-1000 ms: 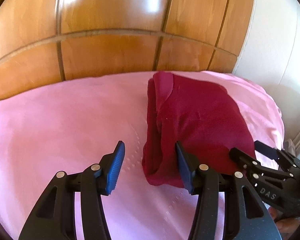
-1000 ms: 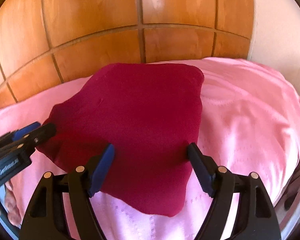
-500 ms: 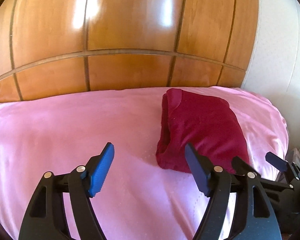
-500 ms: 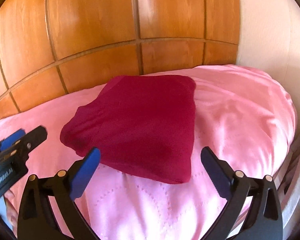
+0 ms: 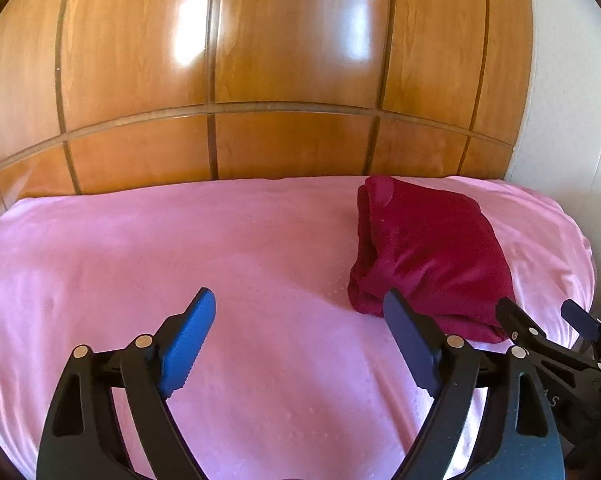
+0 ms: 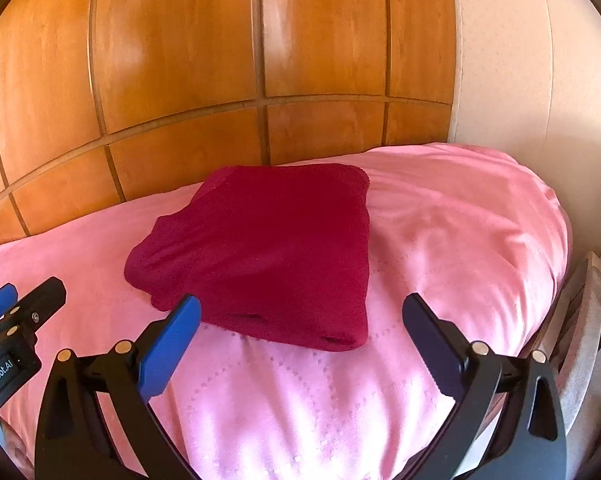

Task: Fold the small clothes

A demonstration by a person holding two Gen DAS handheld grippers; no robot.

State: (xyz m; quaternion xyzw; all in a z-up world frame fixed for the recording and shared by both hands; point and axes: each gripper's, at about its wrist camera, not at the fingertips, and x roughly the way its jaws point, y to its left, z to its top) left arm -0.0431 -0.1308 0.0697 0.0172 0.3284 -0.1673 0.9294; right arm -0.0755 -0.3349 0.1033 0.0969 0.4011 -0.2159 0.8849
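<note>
A dark red garment lies folded into a flat square on the pink bedspread, at the right in the left wrist view. In the right wrist view the garment lies in the middle, just ahead of the fingers. My left gripper is open and empty, above the bare bedspread to the left of the garment. My right gripper is open and empty, held back from the garment's near edge. Each gripper also shows in the other's view: the right gripper and the left gripper.
A wooden panelled headboard runs along the far side of the bed. A pale wall stands at the right. The bed's right edge drops off beside a grey strip.
Both grippers have pulled back and up from the folded garment and their jaws have opened wider. The garment stays folded on the bed.
</note>
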